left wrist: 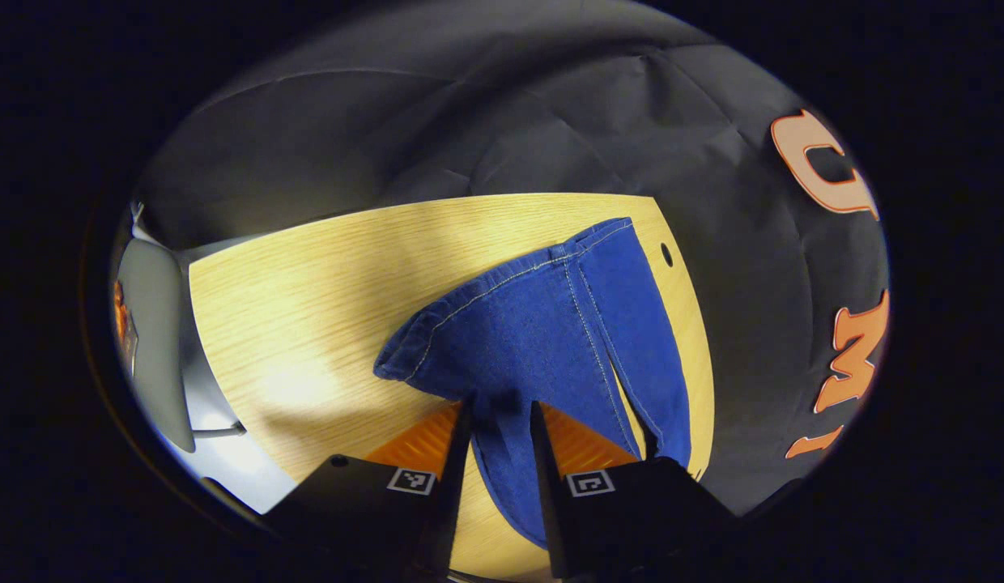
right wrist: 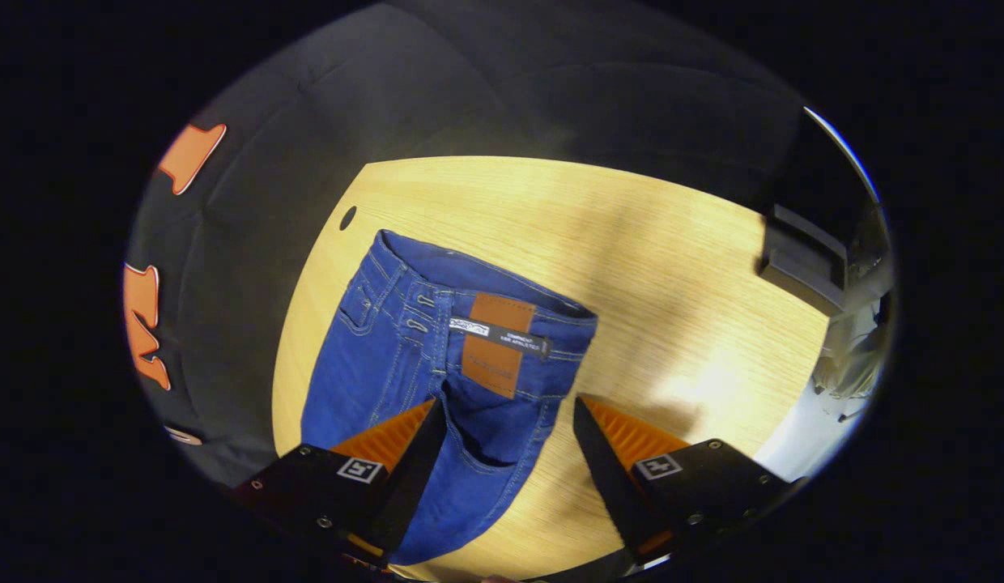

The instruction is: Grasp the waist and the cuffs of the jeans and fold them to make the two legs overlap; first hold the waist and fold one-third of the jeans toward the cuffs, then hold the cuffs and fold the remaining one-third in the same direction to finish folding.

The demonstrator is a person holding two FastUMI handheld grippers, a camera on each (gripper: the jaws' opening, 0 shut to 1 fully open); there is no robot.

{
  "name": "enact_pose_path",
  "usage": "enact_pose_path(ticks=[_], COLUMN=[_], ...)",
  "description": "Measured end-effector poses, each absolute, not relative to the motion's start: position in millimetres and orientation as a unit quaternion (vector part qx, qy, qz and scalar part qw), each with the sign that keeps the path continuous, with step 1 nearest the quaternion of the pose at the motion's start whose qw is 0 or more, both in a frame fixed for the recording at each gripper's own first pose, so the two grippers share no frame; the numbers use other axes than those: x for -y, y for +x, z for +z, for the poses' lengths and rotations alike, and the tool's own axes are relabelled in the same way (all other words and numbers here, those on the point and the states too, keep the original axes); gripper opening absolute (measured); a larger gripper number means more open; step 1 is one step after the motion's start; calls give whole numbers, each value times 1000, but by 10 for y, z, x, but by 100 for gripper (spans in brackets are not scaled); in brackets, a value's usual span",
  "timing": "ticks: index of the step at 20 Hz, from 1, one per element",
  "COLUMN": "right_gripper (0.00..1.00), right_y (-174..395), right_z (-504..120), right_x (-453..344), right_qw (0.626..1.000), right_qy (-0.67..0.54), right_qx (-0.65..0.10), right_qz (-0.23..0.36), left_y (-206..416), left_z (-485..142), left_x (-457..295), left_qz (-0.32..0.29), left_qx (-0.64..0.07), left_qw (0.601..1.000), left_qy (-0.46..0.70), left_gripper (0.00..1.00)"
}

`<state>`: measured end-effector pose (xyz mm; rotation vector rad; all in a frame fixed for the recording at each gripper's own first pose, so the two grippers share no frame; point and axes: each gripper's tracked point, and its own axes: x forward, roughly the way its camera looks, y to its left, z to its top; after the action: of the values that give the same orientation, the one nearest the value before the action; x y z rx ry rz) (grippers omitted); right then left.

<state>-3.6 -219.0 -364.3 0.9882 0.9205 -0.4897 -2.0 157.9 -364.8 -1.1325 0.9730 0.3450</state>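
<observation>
While the jeans [left wrist: 550, 324] lie on the desk [left wrist: 308, 300] with the legs already one over the other, the cuffs fan out toward twelve o'clock in the left gripper view, ready for the folds in thirds. The left tongs [left wrist: 502, 425] sit low over the leg end, narrowed around a ridge of denim, apparently pinching it. In the right gripper view the waist [right wrist: 486, 308], with its brown patch [right wrist: 495, 344], lies at twelve o'clock from the right tongs [right wrist: 510, 429], which hang spread above the seat, gripping nothing, tilted down toward the cloth, probably to take the waist next.
</observation>
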Motion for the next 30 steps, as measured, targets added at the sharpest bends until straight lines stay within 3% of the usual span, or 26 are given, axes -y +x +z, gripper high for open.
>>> enact_pose_path(ticks=[2, 3, 4, 6, 7, 8, 10, 11, 12, 13, 15, 24, 30], right_gripper=[95, 94, 86, 68, 56, 32, 20, 20, 12, 12, 12, 12, 12], right_y=[16, -9, -36, -63, -51, -50, -7, -20, -11, 30, 56, 302, 484], right_z=[-3665, -3698, -3728, -3771, -3781, -3793, -3764, -3769, -3743, -3674, -3593, -3192, -2898], right_x=[2177, 2184, 2201, 2239, 2232, 2186, 2135, 2105, 2094, 2048, 2040, 1908, 1842], right_qw=[755, 757, 756, 755, 754, 751, 752, 753, 753, 754, 758, 753, 758], right_qy=[454, 442, 430, 410, 408, 409, 413, 418, 424, 436, 446, 506, 511], right_qx=[-421, -430, -441, -458, -460, -466, -464, -463, -456, -451, -438, -380, -360], right_qz=[-217, -216, -220, -228, -231, -226, -219, -212, -212, -196, -189, -181, -187], left_y=[-1, 0, -60, -53, -48, -57, -46, -29, -226, 15, 17, 341, 754], left_z=[-3629, -3681, -3737, -3727, -3719, -3731, -3673, -3638, -3345, -3645, -3612, -2964, -2812], left_x=[-1560, -1560, -1581, -1596, -1588, -1614, -1586, -1628, -1790, -1658, -1629, -1613, -1510], left_qz=[143, 144, 150, 160, 153, 153, 134, 134, 150, 148, 142, 71, 11], left_qx=[-441, -445, -457, -452, -449, -447, -446, -443, -447, -446, -447, -401, -415], left_qw=[725, 726, 722, 721, 732, 744, 762, 775, 775, 776, 779, 804, 813], left_qy=[-508, -503, -497, -500, -489, -473, -450, -431, -421, -421, -416, -433, -408], left_gripper=[52, 49, 41, 4, 6, 6, 6, 6, 6, 2, 1, 1, 1])
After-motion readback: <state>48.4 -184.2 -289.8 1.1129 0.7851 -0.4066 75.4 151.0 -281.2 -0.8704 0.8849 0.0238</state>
